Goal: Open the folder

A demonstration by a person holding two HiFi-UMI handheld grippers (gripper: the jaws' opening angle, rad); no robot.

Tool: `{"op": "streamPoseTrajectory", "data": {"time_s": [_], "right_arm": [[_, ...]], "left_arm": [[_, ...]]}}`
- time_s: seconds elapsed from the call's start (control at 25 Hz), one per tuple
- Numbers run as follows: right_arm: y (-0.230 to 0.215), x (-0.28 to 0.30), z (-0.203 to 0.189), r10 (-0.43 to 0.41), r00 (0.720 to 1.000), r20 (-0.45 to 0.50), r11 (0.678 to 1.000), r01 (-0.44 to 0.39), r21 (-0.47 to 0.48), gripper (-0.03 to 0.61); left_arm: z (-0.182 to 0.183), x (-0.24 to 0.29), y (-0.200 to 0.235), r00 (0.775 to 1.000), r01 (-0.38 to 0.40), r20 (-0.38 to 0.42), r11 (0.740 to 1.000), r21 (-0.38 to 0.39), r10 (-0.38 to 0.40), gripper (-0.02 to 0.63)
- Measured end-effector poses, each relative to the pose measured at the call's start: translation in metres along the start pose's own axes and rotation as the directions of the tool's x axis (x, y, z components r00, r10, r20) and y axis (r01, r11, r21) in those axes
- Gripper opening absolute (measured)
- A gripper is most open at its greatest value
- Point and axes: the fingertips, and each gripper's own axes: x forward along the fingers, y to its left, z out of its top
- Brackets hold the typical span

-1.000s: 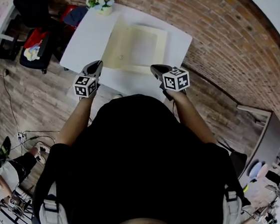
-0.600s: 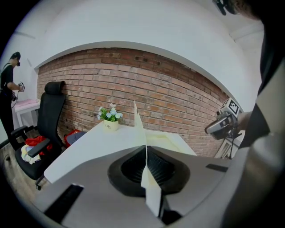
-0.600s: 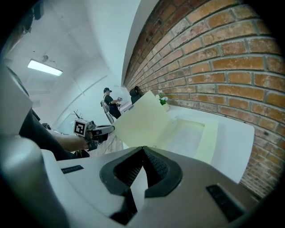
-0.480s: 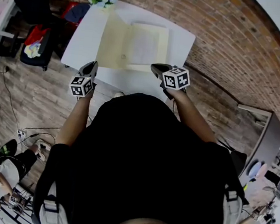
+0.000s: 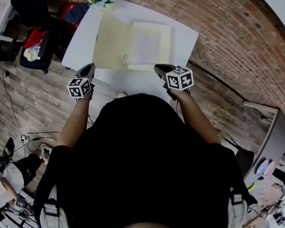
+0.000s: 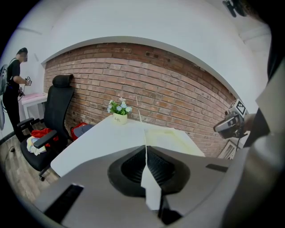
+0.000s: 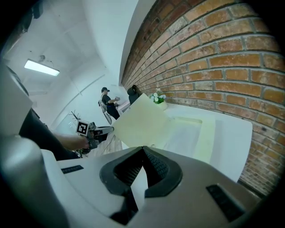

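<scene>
Now: pale-yellow folder (image 5: pixel 150 45), thin flat card, half open on smooth white table (image 5: pixel 87 38) beside rough red brick wall (image 5: pixel 233 39). Front flap (image 5: pixel 112 41) raised, slanting. Small white pot (image 6: pixel 119 117) of flowers at far corner, lettering looks like "Life". Left gripper (image 5: pixel 88 69) angled down, jaws pressed together, pinching flap's near edge. Right gripper (image 5: pixel 159 68) angled down, jaws together at folder's near edge; grip on it unclear.
</scene>
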Motion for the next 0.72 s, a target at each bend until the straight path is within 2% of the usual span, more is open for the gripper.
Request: {"op": "streamPoseTrajectory", "data": {"time_s": [0.72], "right_arm": [[-0.005,-0.004,-0.008,-0.054,0.998,0.012,0.998,0.054,0.045,0.025]], "left_arm": [[-0.036,0.006,0.055,0.997,-0.047,-0.07,0.995,-0.088,0.041,0.017]]}}
